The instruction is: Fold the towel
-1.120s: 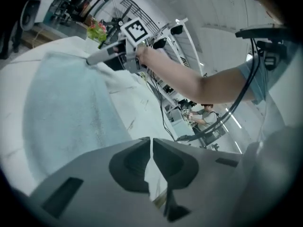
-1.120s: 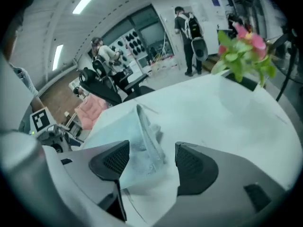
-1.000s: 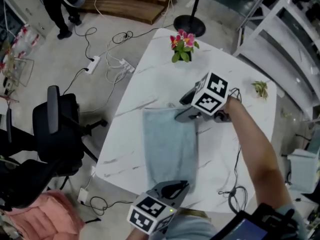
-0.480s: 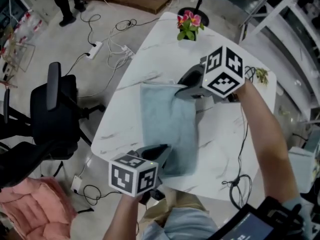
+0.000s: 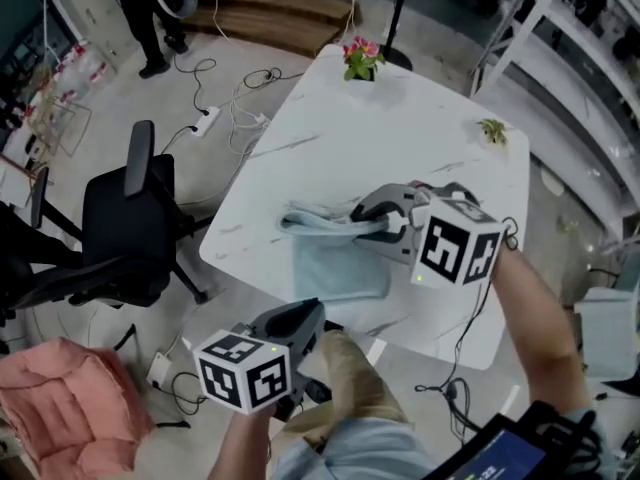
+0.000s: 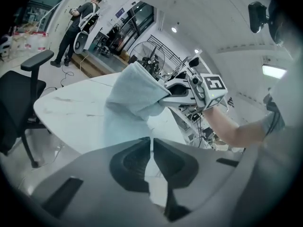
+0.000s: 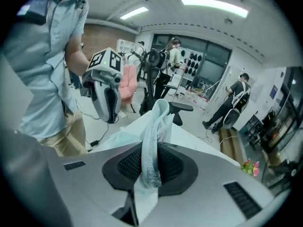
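- Right gripper view: the right gripper [image 7: 150,155] has its jaws clamped on a bunched edge of the towel [image 7: 159,115]. The jaws have just been closing. The fabric passes between the pads and stands up as a narrow ridge beyond the tips.
- Left gripper view: the jaws of the left gripper [image 6: 152,148] stand almost together, leaving only a thin slit. Pale fabric shows in the slit and below it, and the towel runs straight out from the tips.
- Head view: the right gripper holds its edge of the towel raised off the table [image 5: 400,138], above the middle of the top. The lifted edge forms a fold line across the cloth.
- The rest of the towel lies flat, reaching to the table's near edge.
- The left gripper sits at that near edge, at the towel's near left corner, with its marker cube out past the table.
- A pot of pink flowers [image 5: 361,58] stands at the table's far corner.
- A small green plant [image 5: 491,129] stands near the right corner, well apart from the towel.
- On the floor, a black office chair [image 5: 130,218] stands left of the table, with a pink cushion [image 5: 50,398] nearer the camera.
- Loose cables [image 5: 235,98] lie beyond the chair, and a person [image 5: 150,8] stands at the far left.
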The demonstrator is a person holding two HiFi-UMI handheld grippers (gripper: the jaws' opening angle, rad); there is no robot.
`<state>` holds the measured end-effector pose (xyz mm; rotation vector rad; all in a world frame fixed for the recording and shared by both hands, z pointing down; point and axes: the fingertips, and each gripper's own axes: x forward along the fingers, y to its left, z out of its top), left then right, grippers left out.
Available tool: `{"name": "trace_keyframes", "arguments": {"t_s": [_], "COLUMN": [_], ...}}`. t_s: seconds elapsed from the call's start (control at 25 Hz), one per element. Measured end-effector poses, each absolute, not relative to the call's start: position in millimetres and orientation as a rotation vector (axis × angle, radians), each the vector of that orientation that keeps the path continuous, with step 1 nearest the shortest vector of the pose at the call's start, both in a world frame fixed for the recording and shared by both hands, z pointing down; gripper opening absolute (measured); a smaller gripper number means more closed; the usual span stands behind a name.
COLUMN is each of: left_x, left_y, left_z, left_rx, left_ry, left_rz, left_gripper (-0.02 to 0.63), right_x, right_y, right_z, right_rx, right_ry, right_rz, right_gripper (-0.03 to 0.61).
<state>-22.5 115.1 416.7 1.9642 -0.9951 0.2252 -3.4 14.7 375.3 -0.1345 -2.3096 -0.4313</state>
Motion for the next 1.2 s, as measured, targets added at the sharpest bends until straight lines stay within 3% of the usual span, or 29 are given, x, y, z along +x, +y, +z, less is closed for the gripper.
{"name": "trace_keyframes", "arguments": {"t_s": [0.32, 0.56, 0.64, 0.76, 0.88, 0.92, 1.04, 1.2], "left_x": [-12.0, -7.2, -5.9, -4.4, -4.6, -6.0, -14.2, -17.4], "left_y": [159.7, 161.1, 158.9, 153.5, 144.8, 140.2, 120.2, 85.3], "left_z": [435.4, 450.4, 449.2, 441.7, 424.7, 418.6, 409.6, 414.3], "left_rx": [1.95, 1.938, 1.942, 1.962, 1.994, 2.007, 2.033, 2.058], "left_ry": [-1.005, -1.016, -1.016, -1.014, -1.013, -1.018, -1.046, -1.069], "left_rz": [0.255, 0.267, 0.268, 0.261, 0.233, 0.222, 0.202, 0.208], "left_gripper": [0.025, 0.025, 0.025, 0.025, 0.025, 0.025, 0.024, 0.023], "right_x": [22.9, 27.7, 27.6, 33.2, 39.2, 40.8, 44.4, 41.2], "right_y": [74.3, 90.6, 91.3, 99.9, 105.4, 99.8, 65.3, 54.2], "right_z": [444.7, 500.3, 495.6, 475.6, 434.6, 420.1, 402.3, 442.5], "right_rx": [-0.107, -0.076, -0.044, -0.072, -0.08, -0.042, 0.178, 0.206], "right_ry": [-2.179, -2.099, -2.13, -2.181, -2.356, -2.432, -2.554, -2.45], "right_rz": [-0.728, -0.774, -0.703, -0.585, -0.388, -0.306, -0.087, 0.098], "right_gripper": [0.086, 0.098, 0.132, 0.252, 0.267, 0.251, 0.086, 0.063]}}
